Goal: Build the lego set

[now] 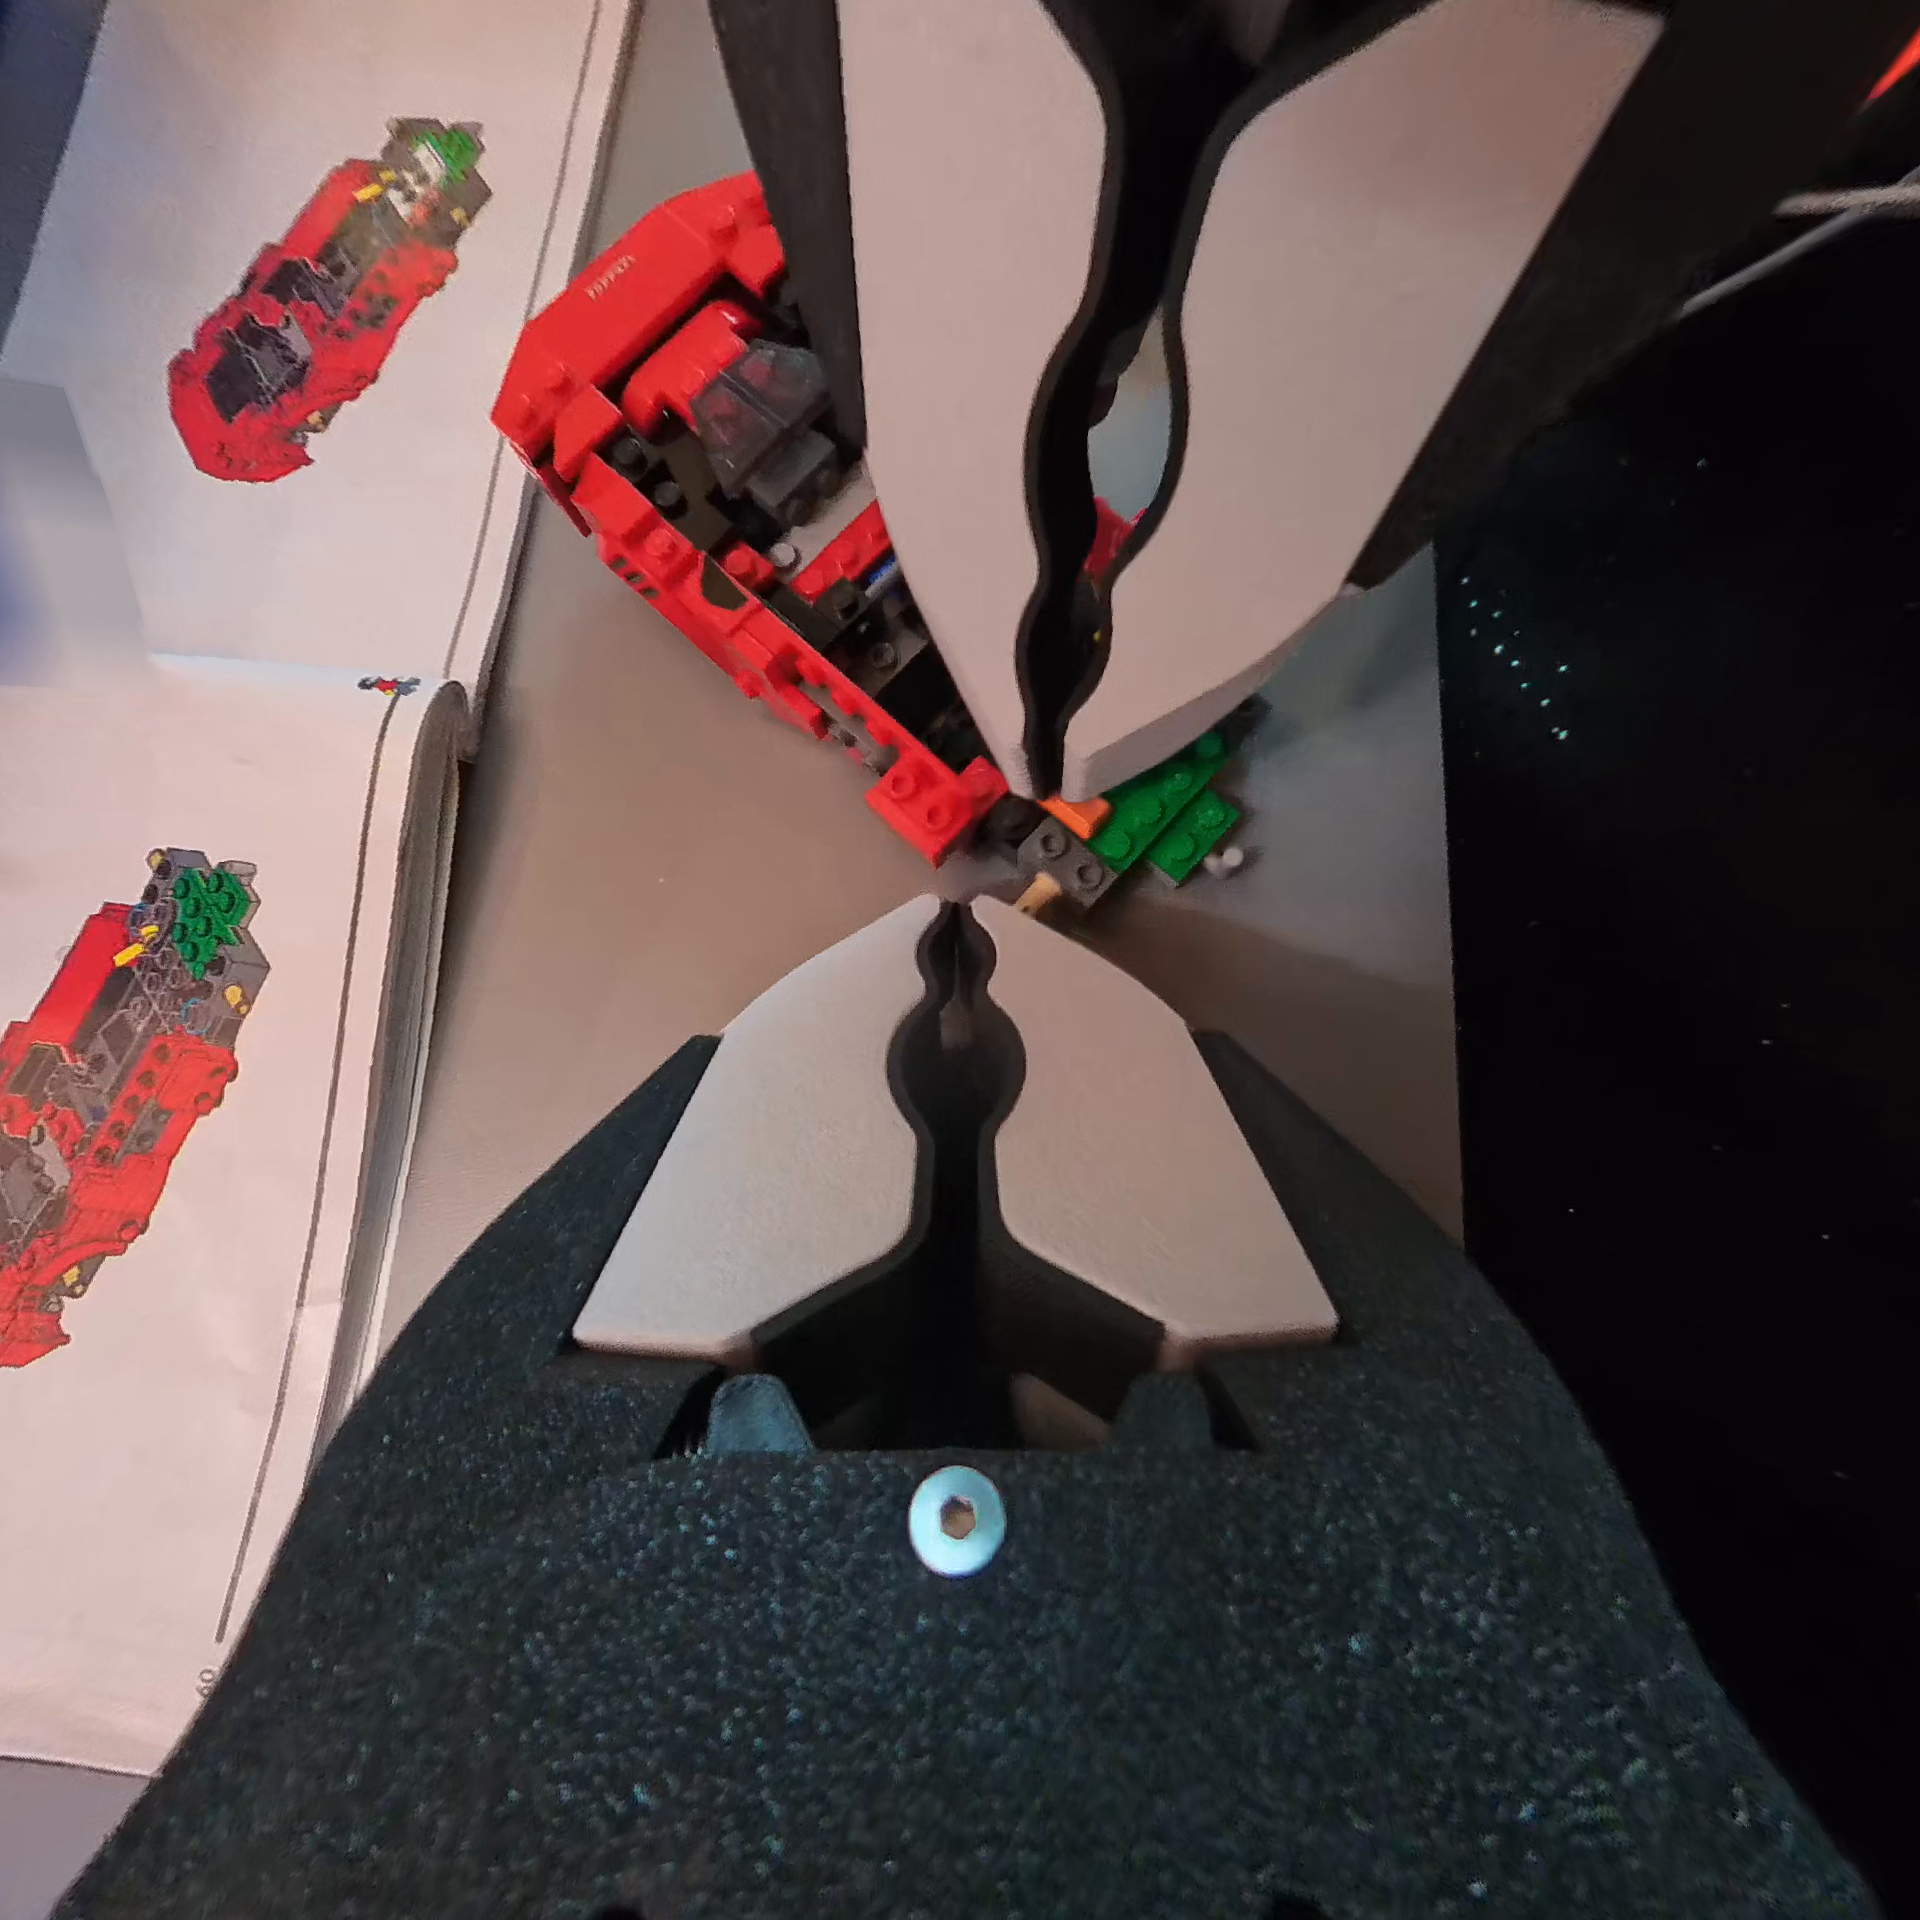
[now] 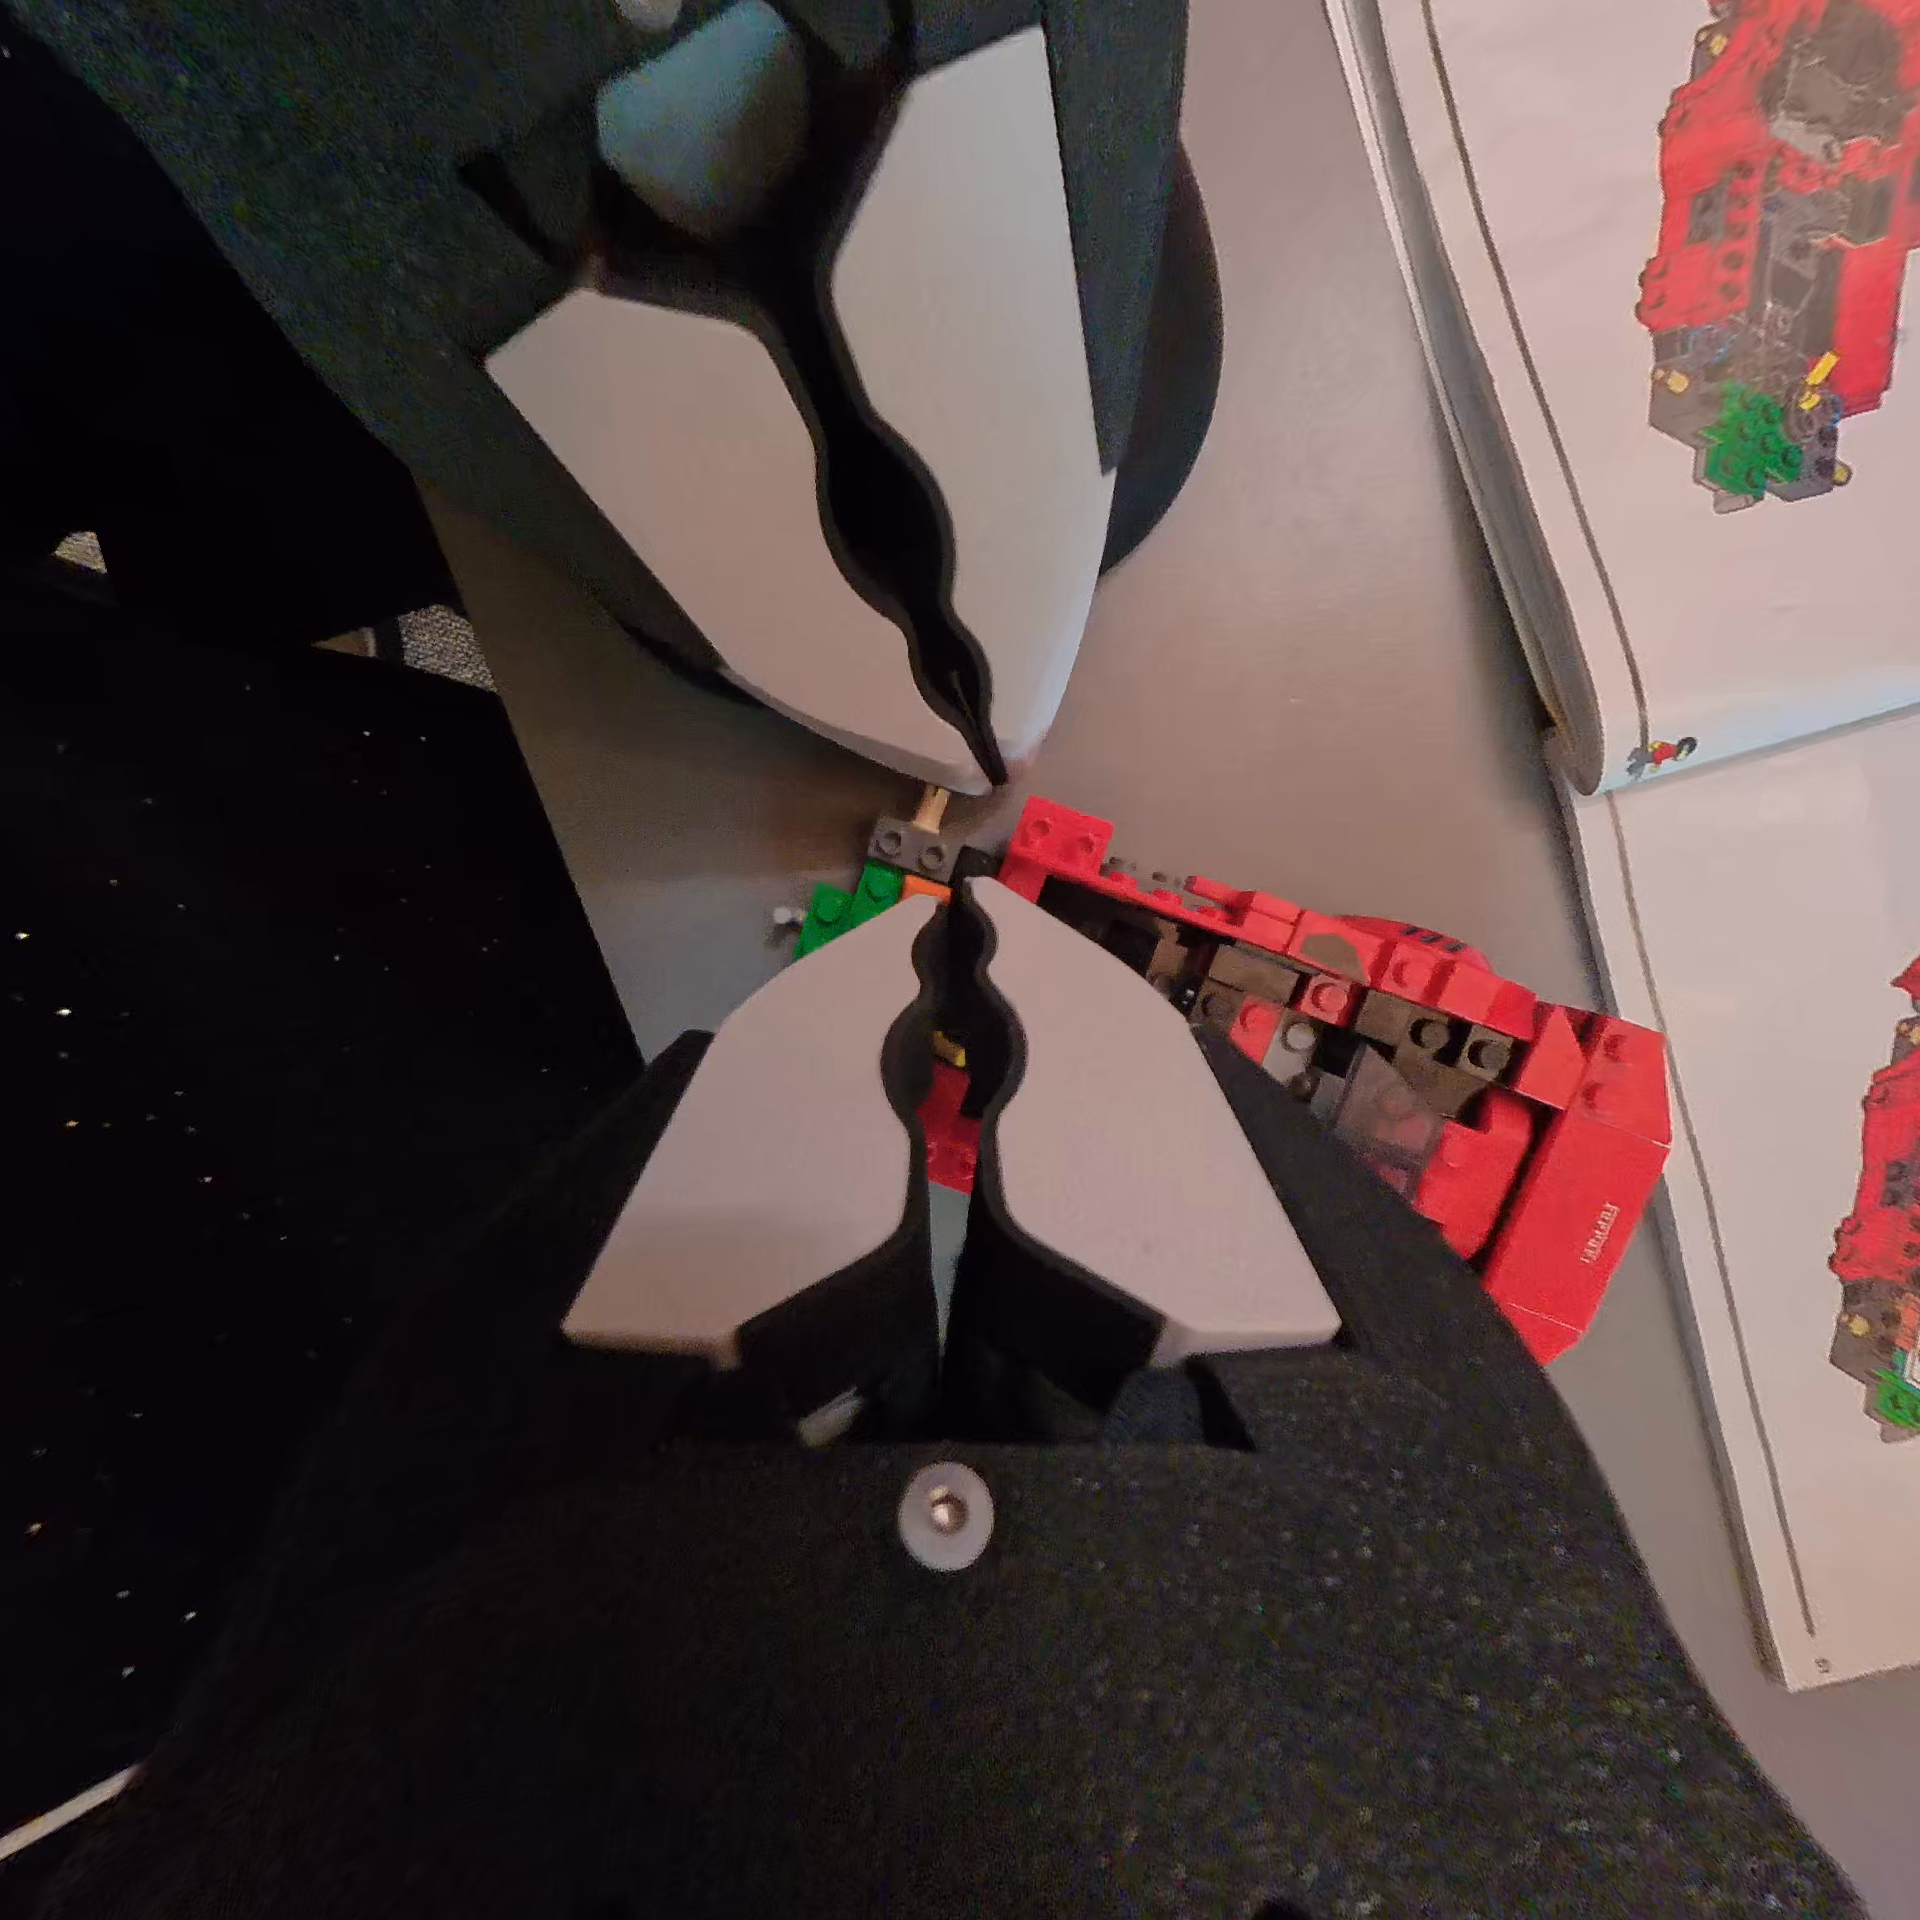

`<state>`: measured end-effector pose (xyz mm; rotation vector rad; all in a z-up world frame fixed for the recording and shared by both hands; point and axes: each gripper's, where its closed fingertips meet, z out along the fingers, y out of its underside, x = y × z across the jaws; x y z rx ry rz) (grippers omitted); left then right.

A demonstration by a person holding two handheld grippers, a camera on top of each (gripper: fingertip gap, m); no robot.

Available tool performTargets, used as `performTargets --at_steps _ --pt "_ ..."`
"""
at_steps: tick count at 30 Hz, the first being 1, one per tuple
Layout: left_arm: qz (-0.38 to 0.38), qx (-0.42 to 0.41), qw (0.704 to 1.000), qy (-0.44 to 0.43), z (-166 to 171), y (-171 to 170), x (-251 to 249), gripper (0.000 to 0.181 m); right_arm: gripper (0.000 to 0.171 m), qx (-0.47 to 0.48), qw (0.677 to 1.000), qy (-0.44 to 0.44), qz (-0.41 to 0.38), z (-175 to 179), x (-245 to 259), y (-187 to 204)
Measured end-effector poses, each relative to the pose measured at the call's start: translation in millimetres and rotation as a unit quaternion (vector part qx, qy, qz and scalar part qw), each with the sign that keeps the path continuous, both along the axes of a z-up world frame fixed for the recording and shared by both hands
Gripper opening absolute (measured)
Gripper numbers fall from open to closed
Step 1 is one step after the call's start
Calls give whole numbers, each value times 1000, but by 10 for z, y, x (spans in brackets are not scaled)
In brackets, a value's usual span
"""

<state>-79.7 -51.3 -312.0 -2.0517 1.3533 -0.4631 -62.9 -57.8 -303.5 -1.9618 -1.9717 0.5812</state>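
A partly built red lego car (image 1: 665,447) lies on the grey table, also in the right wrist view (image 2: 1455,1091). At its near end sit green plates (image 1: 1174,821) (image 2: 842,909), a small orange piece (image 1: 1072,812) (image 2: 925,886) and a grey brick with a tan pin (image 1: 1070,871) (image 2: 914,842). My left gripper (image 1: 956,909) (image 2: 992,779) is shut, its tips just beside the grey brick. My right gripper (image 2: 956,894) (image 1: 1039,788) is shut, its tips at the orange piece. I cannot tell if it pinches that piece.
An open instruction booklet (image 1: 260,623) (image 2: 1714,571) with pictures of the car lies beside the model. A black speckled surface (image 1: 1683,935) (image 2: 260,987) borders the table on the other side. A tiny white piece (image 1: 1231,860) lies by the green plates. Left and right tips are no more than a few centimetres apart.
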Motion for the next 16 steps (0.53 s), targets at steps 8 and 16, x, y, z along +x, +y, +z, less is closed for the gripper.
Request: performTargets --at_steps 8,16 --pt "-10 16 1000 22 2 -60 57 0 0 0 1000 -11 -17 51 118 -30" --pt "-15 0 1000 16 6 -147 213 0 0 -3 999 -26 -33 25 262 -56"
